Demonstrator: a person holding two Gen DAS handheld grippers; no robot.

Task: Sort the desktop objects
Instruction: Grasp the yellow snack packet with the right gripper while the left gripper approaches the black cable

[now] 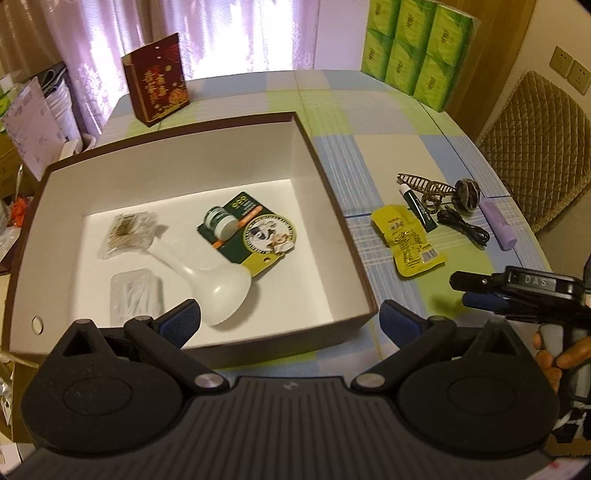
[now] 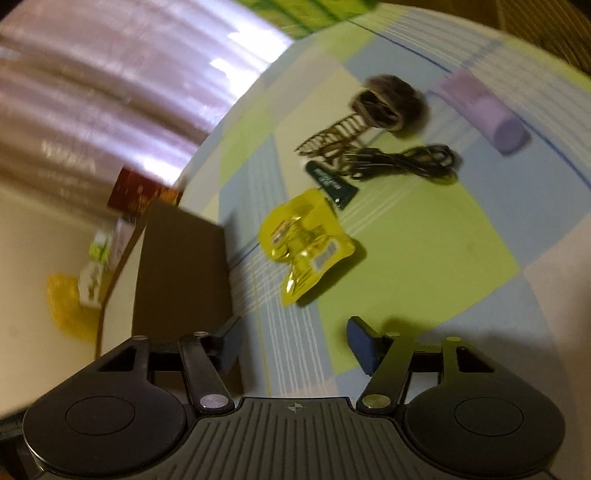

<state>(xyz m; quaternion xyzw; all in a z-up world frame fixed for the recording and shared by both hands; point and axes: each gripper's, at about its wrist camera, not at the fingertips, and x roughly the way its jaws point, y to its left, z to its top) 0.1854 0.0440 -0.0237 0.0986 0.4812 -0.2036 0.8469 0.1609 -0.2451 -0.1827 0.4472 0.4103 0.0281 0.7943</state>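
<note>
Checked tablecloth in green/blue/cream on table; curtains behind, quilted chair at rt. Brown box w/ white interior holds ladle, jar. Yellow packet, cable, purple tube lie outside, rt of box. Left gripper spread, empty. Right gripper spread, empty.

The left gripper has its two fingers spread wide apart, and nothing sits between them. Its blue pads face each other across the gap. The right gripper also has its fingers wide apart and holds nothing. In the left view the right gripper pokes in from the side, and a hand is wrapped around its handle.
</note>
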